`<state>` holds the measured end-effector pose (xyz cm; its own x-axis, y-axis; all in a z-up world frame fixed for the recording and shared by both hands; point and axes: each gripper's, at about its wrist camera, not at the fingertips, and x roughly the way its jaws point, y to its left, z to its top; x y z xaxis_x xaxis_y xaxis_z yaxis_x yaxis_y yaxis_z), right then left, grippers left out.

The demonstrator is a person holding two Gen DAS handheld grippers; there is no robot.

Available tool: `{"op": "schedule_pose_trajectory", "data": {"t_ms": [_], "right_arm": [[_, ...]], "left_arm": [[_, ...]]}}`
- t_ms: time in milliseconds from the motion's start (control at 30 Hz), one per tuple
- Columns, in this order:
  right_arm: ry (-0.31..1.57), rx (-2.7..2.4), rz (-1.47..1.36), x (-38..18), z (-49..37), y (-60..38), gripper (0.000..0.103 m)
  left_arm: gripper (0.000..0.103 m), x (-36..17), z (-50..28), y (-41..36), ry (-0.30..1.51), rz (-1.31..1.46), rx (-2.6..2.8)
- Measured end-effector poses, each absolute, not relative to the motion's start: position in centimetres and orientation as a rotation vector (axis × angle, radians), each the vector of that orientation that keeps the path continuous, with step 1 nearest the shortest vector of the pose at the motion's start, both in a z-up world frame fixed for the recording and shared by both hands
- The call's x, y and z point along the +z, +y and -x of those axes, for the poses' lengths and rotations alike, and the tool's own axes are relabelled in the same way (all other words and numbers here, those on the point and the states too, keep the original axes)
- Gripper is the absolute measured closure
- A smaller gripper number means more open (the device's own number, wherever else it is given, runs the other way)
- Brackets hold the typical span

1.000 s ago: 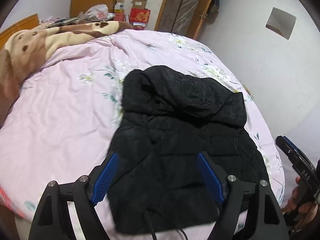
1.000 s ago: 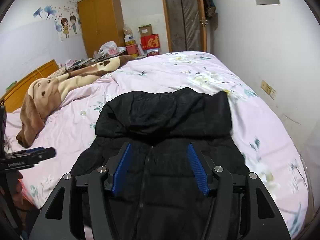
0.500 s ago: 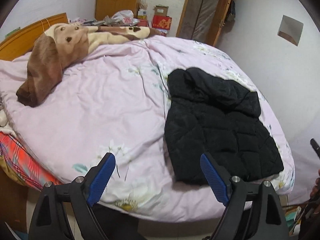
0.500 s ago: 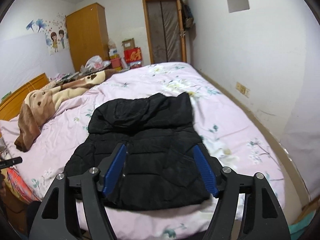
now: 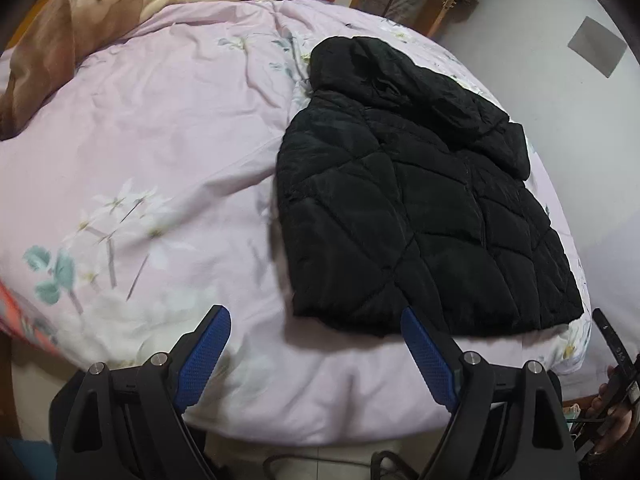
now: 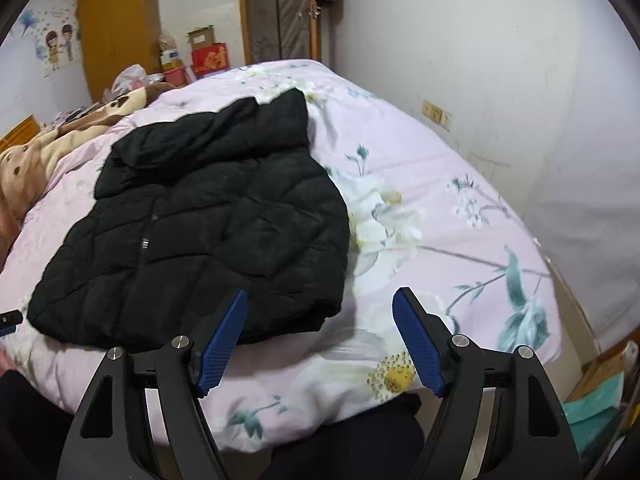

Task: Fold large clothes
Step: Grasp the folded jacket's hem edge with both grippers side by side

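Note:
A black quilted hooded jacket [image 5: 420,208] lies folded on the pink floral duvet [image 5: 160,140], hood at the far end and hem toward me. My left gripper [image 5: 316,320] hangs open over the bed's near edge; the jacket's near left corner lies just beyond the gap, touching neither pad. In the right wrist view the jacket [image 6: 208,232] fills the left half. My right gripper [image 6: 322,296] is by its near right corner, jaws opening, nothing between the pads. The right gripper [image 5: 616,344], held by a hand, also shows at the left wrist view's right edge.
A brown and cream plush blanket [image 5: 80,20] is heaped at the bed's far left. A white wall [image 6: 480,80] with a socket [image 6: 436,114] runs along the bed's right side. A wardrobe [image 6: 116,28], boxes [image 6: 208,56] and a door [image 6: 280,8] stand behind the bed.
Both grippers have drawn back off the jacket to the bed's near edge and spread apart, the left by its left corner, the right by its right corner. The right jaws stand wider.

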<state>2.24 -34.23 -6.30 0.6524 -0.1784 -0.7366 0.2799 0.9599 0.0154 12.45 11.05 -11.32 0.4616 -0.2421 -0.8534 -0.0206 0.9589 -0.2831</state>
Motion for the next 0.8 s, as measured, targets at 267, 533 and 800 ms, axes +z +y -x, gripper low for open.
{"op": "schedule_pose_trajectory", "data": {"t_ms": [267, 533, 800], "right_arm": [[0.892, -0.275, -0.17, -10.1, -5.4, -35.9, 0.028], [0.909, -0.221, -0.215, -11.2, -6.2, -35.7, 0.028], [0.926, -0.186, -0.199, -11.2, -6.4, -34.3, 0.064]], "left_arm": [[0.016, -14.3, -15.4, 10.7, 1.13, 0.305, -0.076], [0.022, -16.3, -16.4, 10.0, 1.137, 0.342, -0.071], [0.066, -15.6, -16.6, 8.6, 1.126, 0.316, -0.087]]}}
